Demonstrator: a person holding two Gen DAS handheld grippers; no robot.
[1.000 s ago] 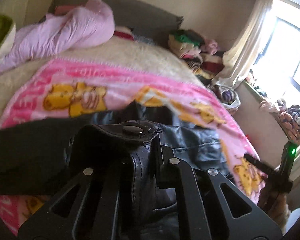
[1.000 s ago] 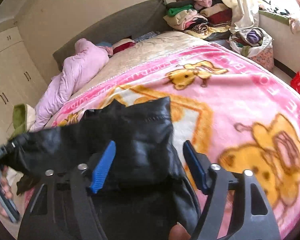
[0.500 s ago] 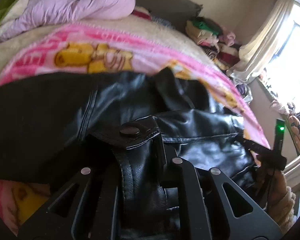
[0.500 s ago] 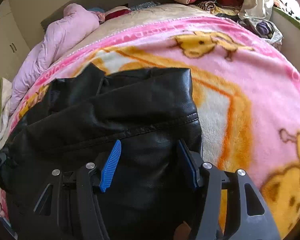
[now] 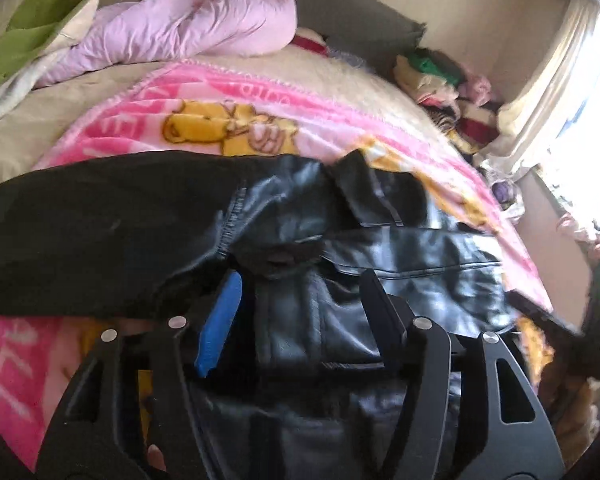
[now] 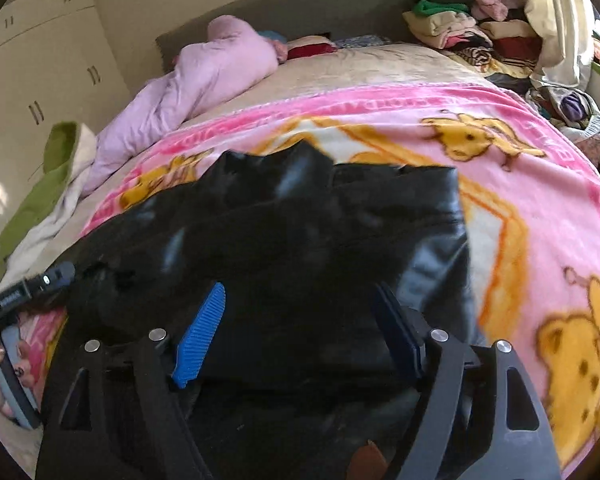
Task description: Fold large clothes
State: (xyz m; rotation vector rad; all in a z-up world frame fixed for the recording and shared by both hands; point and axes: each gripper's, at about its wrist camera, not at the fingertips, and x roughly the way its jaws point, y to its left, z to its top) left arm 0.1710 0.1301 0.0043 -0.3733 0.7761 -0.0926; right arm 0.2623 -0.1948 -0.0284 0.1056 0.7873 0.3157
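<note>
Bed (image 6: 380, 64) carried a pink cartoon blanket (image 6: 540, 208); black leather jacket (image 5: 400, 248) lay on it, bunched under both grippers. Left gripper (image 5: 300, 304) jaws were opening, jacket fold between them, pads off it. Right gripper (image 6: 300, 320) jaws were opening too, straddling the jacket. Only the right view showed the wardrobe (image 6: 40, 72); the left showed the bright window (image 5: 596, 128). Clothes pile (image 6: 468, 32) sat by the headboard.

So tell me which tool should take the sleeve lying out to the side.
Probably left: the sleeve stretches away on the left tool side. The right tool sits at the jacket far edge. Both are opening.
</note>
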